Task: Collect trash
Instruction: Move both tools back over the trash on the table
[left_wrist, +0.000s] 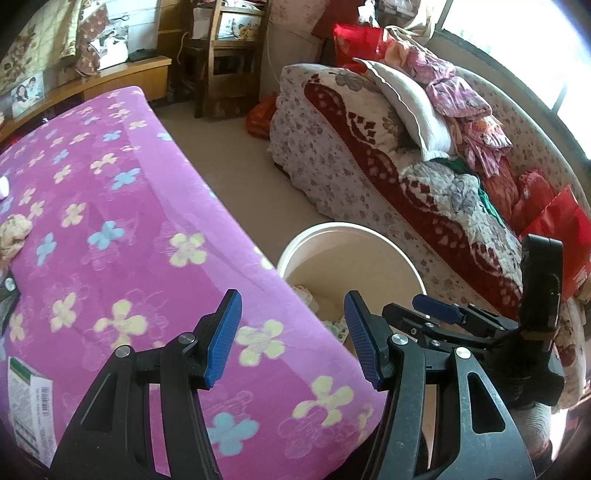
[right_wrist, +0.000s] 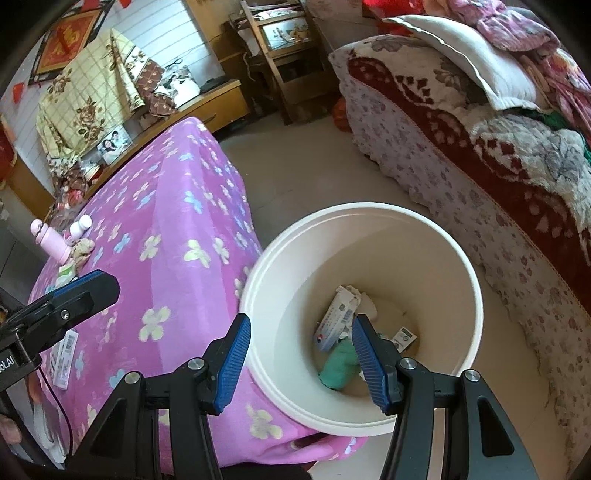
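Observation:
A white bucket (right_wrist: 443, 258) stands on the floor against the pink flowered table (right_wrist: 177, 229). Inside it lie a medicine box (right_wrist: 338, 315), a crumpled green piece (right_wrist: 338, 363) and a small box (right_wrist: 404, 338). My right gripper (right_wrist: 301, 363) hangs open over the bucket's near rim with nothing between its blue pads. My left gripper (left_wrist: 291, 339) is open and empty over the table's edge, beside the bucket (left_wrist: 351, 254). On the table lie a crumpled tissue (left_wrist: 13, 232), a green-and-white box (left_wrist: 29, 413) and flat cartons (right_wrist: 64, 354).
A pink bottle (right_wrist: 51, 243) and a white bottle (right_wrist: 79, 227) stand at the table's far end. A sofa (left_wrist: 332, 166) piled with blankets and clothes runs along the right. Bare floor (left_wrist: 236, 155) lies between table and sofa. Wooden furniture (left_wrist: 229, 55) stands at the back.

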